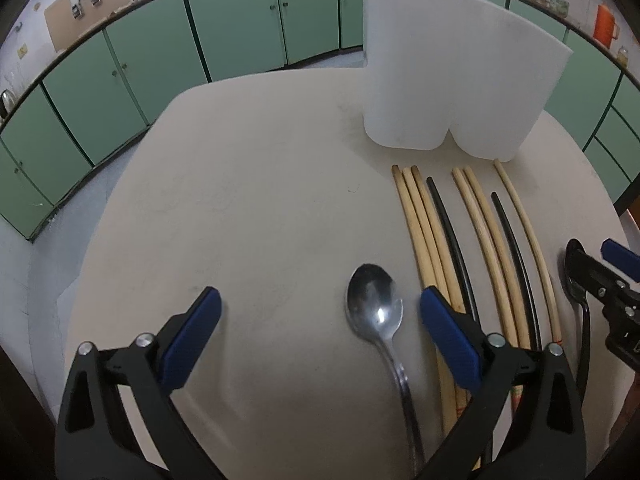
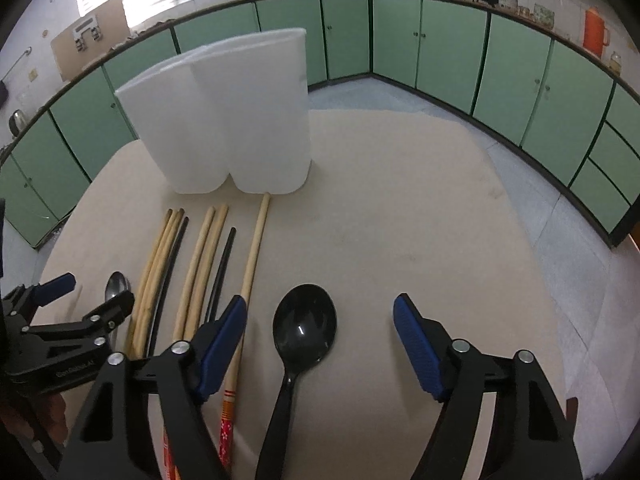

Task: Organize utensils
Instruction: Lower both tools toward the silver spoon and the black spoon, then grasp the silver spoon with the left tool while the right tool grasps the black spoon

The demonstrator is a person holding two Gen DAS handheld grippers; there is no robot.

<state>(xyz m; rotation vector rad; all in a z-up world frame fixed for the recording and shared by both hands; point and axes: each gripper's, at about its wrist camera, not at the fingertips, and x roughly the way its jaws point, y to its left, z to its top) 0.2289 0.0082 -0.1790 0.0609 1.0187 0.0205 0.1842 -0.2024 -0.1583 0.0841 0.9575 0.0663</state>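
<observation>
A white two-compartment utensil holder point(image 1: 452, 80) point(image 2: 232, 120) stands at the back of the round table. Several wooden and black chopsticks point(image 1: 472, 248) point(image 2: 196, 264) lie side by side in front of it. A metal spoon point(image 1: 376, 304) point(image 2: 117, 285) lies left of them, between the fingers of my open left gripper point(image 1: 320, 316). A black plastic spoon point(image 2: 304, 328) point(image 1: 576, 280) lies right of them, between the fingers of my open right gripper point(image 2: 320, 332). Both grippers hover just above the table and hold nothing. The right gripper shows at the right edge of the left wrist view point(image 1: 608, 276).
The beige round table point(image 1: 248, 208) point(image 2: 420, 208) sits in a kitchen with green cabinets point(image 1: 236, 28) point(image 2: 440, 52) around it. An orange jug point(image 2: 595, 32) and pots stand on the far counter. Grey floor point(image 2: 568, 248) lies beyond the table's edge.
</observation>
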